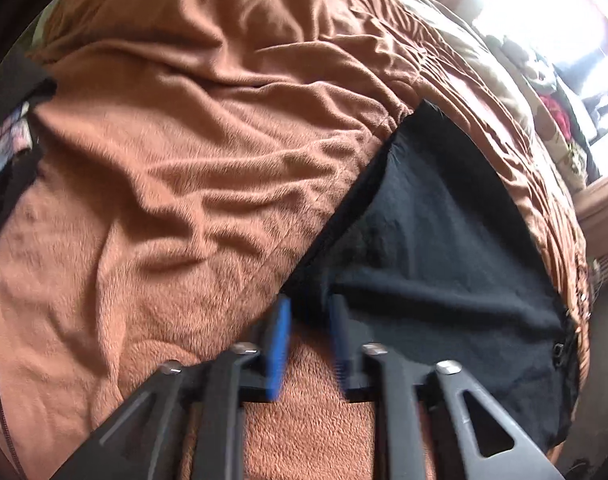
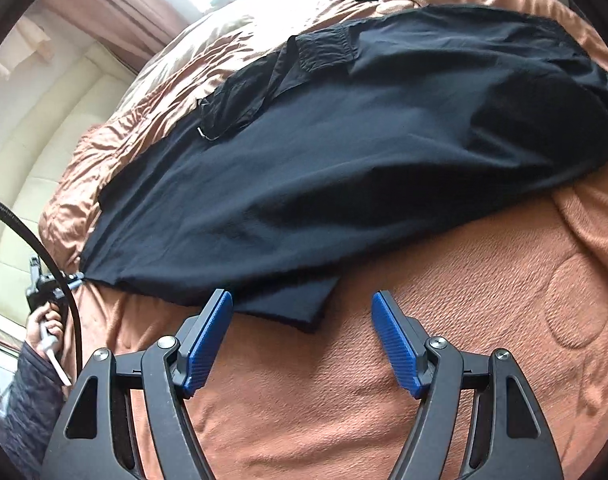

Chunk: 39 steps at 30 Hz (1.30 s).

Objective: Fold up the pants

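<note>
Black pants (image 2: 344, 152) lie spread across a brown blanket (image 2: 424, 340), waistband toward the far side. My right gripper (image 2: 302, 300) is open just above the blanket, its blue pads on either side of the pants' near corner. In the left wrist view the pants (image 1: 432, 248) fill the right side. My left gripper (image 1: 310, 306) is at the fabric's near edge, its blue pads a small gap apart with black cloth between the tips; the image is blurred there. The left gripper also shows far left in the right wrist view (image 2: 52, 280), held by a hand.
The brown blanket (image 1: 164, 200) is wrinkled and covers a bed. A bright window (image 1: 544, 20) and curtains lie beyond it. A cream padded headboard (image 2: 32, 140) stands at the left. A black cable (image 2: 44, 232) hangs near the hand.
</note>
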{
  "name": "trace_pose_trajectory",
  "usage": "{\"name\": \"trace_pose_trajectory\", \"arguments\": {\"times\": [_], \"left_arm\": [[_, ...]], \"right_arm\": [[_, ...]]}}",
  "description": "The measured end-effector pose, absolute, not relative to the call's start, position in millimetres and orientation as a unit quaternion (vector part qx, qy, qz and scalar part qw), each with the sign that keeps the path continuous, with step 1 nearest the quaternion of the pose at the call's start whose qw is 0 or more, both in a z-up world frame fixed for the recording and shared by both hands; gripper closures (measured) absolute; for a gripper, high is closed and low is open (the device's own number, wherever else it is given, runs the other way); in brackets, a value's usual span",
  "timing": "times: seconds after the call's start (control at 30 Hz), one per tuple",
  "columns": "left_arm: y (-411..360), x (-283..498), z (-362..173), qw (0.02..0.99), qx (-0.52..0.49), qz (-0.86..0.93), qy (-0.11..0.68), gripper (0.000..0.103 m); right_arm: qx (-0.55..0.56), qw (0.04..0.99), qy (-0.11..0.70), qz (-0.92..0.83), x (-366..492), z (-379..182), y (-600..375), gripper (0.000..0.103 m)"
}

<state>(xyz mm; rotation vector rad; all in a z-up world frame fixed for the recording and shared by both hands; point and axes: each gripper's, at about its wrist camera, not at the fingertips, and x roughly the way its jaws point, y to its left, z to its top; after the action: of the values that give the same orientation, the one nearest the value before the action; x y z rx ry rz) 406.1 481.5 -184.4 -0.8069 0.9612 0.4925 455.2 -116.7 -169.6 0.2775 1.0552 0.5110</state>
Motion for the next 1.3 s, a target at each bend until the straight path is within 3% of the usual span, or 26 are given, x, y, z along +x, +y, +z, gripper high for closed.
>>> {"name": "trace_pose_trajectory", "arguments": {"times": [0.07, 0.67, 0.77, 0.83, 0.87, 0.9, 1.0, 1.3], "left_arm": [[484.8, 399.0, -188.5, 0.774, -0.407, 0.220, 0.432, 0.057], [492.9, 404.2, -197.5, 0.787, -0.462, 0.192, 0.361, 0.057], [494.9, 408.1, -197.7, 0.786, -0.459, 0.195, 0.364, 0.060], [497.6, 409.5, -196.2, 0.784, -0.455, 0.208, 0.367, 0.073], [499.1, 408.1, -195.6, 0.782, -0.459, 0.210, 0.365, 0.081], [499.9, 406.1, -193.8, 0.782, -0.465, 0.207, 0.360, 0.087], [496.9, 403.0, -185.2, 0.789, -0.456, 0.206, 0.356, 0.088], [483.4, 384.7, -157.1, 0.803, -0.449, 0.198, 0.338, 0.090]], "right_arm": [[0.143, 0.821, 0.497, 0.242, 456.6, -172.3, -119.2, 0.032], [0.328, 0.757, 0.490, 0.283, 473.1, -214.3, -142.5, 0.032], [0.320, 0.757, 0.493, 0.285, 480.0, -219.5, -133.7, 0.045], [0.320, 0.756, 0.497, 0.280, 487.8, -223.1, -130.0, 0.065], [0.322, 0.754, 0.500, 0.278, 491.9, -226.1, -128.9, 0.084], [0.331, 0.749, 0.504, 0.275, 494.7, -229.4, -129.9, 0.094], [0.346, 0.748, 0.497, 0.274, 494.0, -228.8, -134.0, 0.100], [0.321, 0.760, 0.486, 0.288, 479.7, -197.4, -136.1, 0.102]]}}
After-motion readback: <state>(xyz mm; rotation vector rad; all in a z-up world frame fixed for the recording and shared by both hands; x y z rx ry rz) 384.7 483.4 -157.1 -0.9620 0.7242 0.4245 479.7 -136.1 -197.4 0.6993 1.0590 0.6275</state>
